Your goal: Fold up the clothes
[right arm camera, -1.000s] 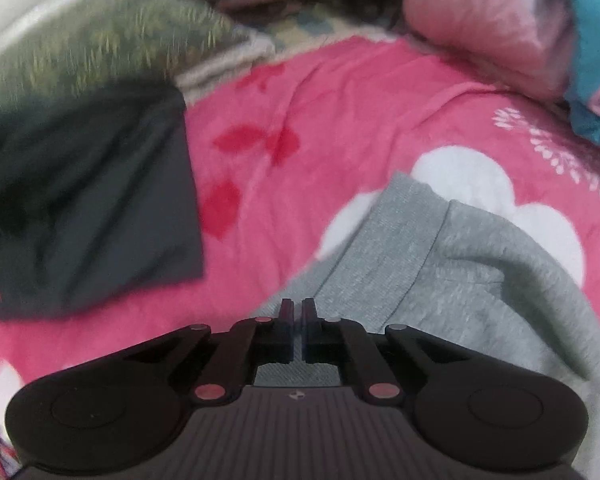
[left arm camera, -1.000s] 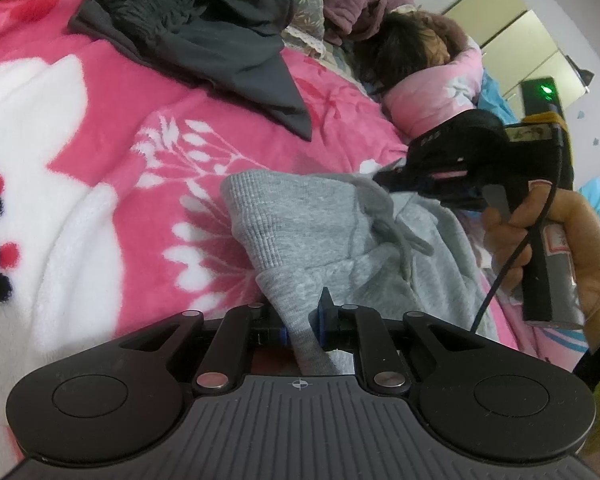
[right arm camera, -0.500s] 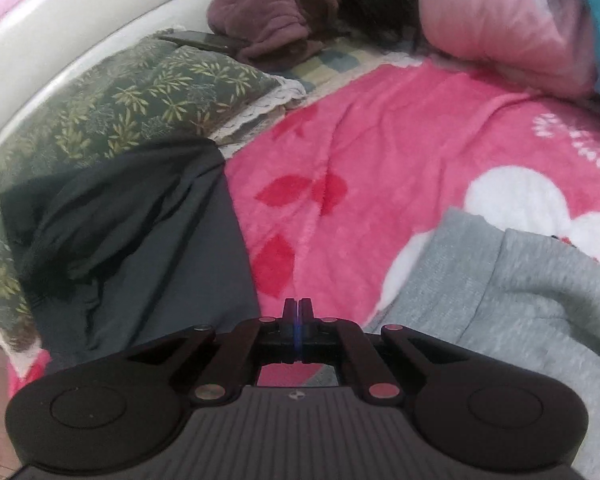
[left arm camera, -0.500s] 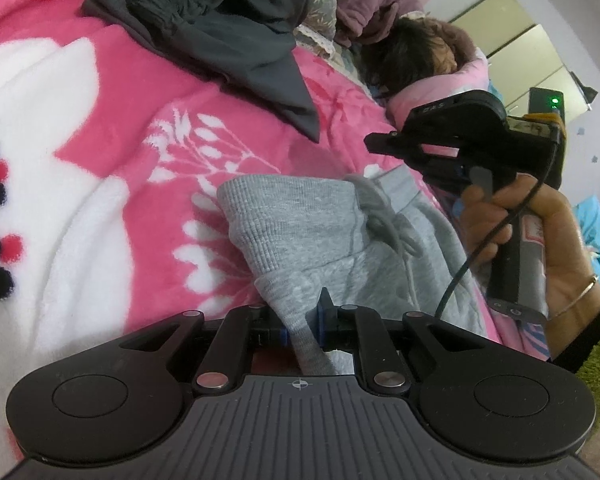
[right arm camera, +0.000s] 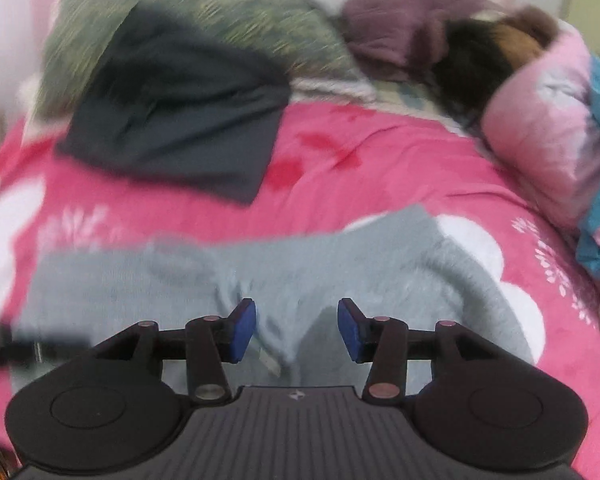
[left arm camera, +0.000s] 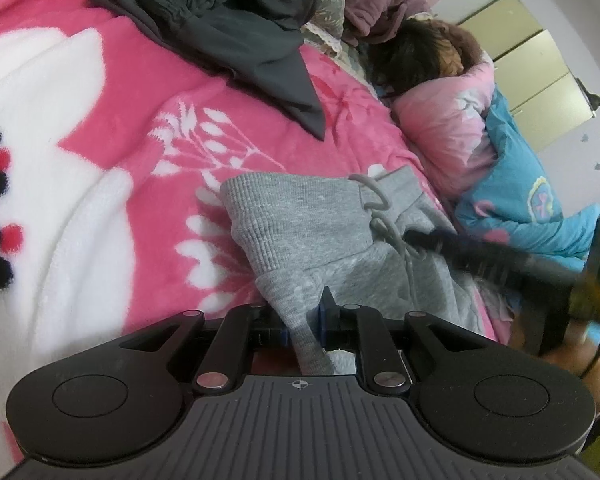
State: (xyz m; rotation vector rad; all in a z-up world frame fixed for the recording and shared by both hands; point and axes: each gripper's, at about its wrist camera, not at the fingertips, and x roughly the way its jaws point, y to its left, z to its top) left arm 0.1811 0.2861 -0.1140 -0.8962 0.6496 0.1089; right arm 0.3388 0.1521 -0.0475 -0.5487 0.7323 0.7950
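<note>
Moved: my right tongs [right arm camera: 296, 328] went from pressed together above the bed to spread wide, low over the grey sweatpants [left arm camera: 316, 240]; that view is motion-blurred.
Left tongs [left arm camera: 302, 322]: clamped on a fold of the grey fabric, no change.
Containers: none that I can see.
Sweatpants: grey knit, ribbed waistband, loose drawstring [left arm camera: 380, 216], bunched on the pink floral blanket [left arm camera: 112, 184].
Axis: waistband points away from my left tongs; long axis runs back toward them.
Nearby: dark garment [left arm camera: 236, 36] well apart, near the headboard.
</note>
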